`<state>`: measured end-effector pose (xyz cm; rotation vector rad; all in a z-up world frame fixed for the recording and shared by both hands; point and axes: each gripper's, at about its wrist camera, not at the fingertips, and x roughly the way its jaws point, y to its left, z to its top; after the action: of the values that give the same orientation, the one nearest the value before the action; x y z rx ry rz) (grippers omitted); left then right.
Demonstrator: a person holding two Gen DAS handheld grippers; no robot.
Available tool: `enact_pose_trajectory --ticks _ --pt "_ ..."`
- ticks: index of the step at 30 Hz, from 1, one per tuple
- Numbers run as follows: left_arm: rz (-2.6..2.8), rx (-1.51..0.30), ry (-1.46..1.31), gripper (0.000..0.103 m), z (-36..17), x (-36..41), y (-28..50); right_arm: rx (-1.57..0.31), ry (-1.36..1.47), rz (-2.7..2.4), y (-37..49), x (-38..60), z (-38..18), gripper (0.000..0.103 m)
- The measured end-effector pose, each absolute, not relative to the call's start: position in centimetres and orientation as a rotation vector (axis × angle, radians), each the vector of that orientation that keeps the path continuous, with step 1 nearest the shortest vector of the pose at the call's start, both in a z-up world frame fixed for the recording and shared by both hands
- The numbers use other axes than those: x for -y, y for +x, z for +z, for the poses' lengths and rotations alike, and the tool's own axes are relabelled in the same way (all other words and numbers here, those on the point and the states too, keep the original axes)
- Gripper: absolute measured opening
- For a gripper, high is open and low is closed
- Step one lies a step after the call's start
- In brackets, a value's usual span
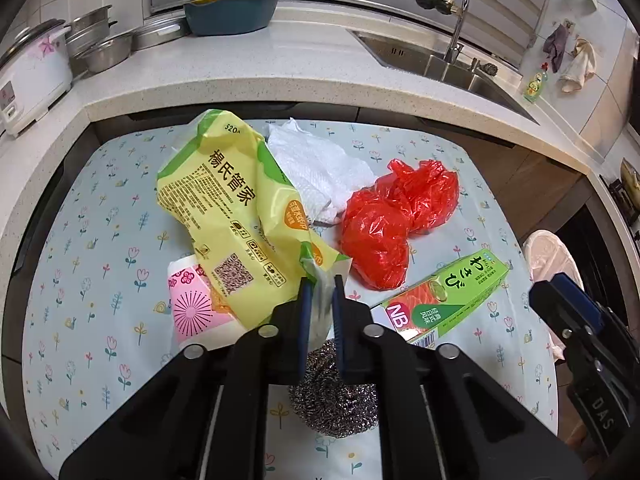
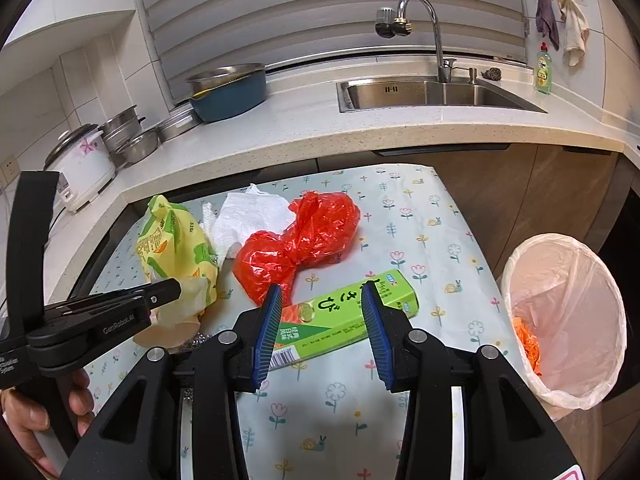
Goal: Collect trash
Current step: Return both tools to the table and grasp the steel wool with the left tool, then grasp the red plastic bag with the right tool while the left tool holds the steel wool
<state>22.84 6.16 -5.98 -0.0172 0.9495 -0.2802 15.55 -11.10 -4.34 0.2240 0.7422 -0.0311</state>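
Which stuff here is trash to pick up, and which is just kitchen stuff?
Trash job: yellow bag, paper towel, red bag, green box, bin.
Just there: rice cooker, metal bowls, sink, soap bottle.

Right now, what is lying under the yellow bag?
A pink floral packet sticks out beneath the yellow bag, and crumpled white paper towel lies behind it. Anything further underneath is covered.
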Motion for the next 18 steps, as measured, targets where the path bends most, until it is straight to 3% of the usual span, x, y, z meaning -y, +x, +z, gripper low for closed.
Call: enact_pose_trajectory --ticks 18 --pt "-0.265 -0.829 -0.073 0.003 -0.8 -9.3 23.4 -0.776 0.239 0.04 19.4 8.0 -5.5 0.04"
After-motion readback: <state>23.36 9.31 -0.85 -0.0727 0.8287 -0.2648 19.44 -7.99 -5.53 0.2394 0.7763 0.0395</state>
